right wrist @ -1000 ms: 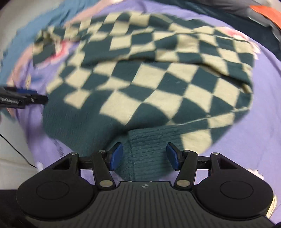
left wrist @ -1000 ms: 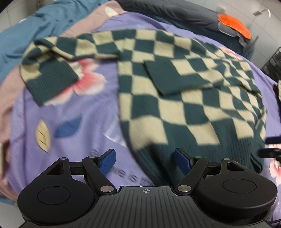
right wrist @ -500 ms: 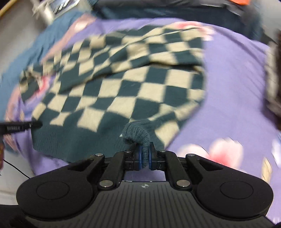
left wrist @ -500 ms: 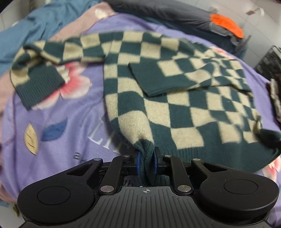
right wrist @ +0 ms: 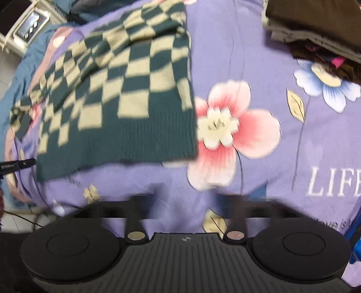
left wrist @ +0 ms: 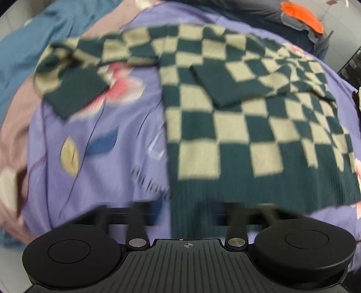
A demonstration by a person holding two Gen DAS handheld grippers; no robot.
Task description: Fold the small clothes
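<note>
The checked green-and-cream sweater (left wrist: 237,126) lies flat on the purple floral bedsheet (left wrist: 94,157). The left gripper (left wrist: 187,211) is opening wide over the sweater's ribbed hem, gripping nothing; the right gripper (right wrist: 185,202) is opening beside that hem, over bare sheet

One green-and-cream checkered sweater (left wrist: 237,126) lay mid-frame on one purple floral bedsheet (left wrist: 101,157). Two grippers showed, the left gripper (left wrist: 187,211) and the right gripper (right wrist: 185,202). One orange-and-grey garment (left wrist: 302,15) sat at upper right.
</note>
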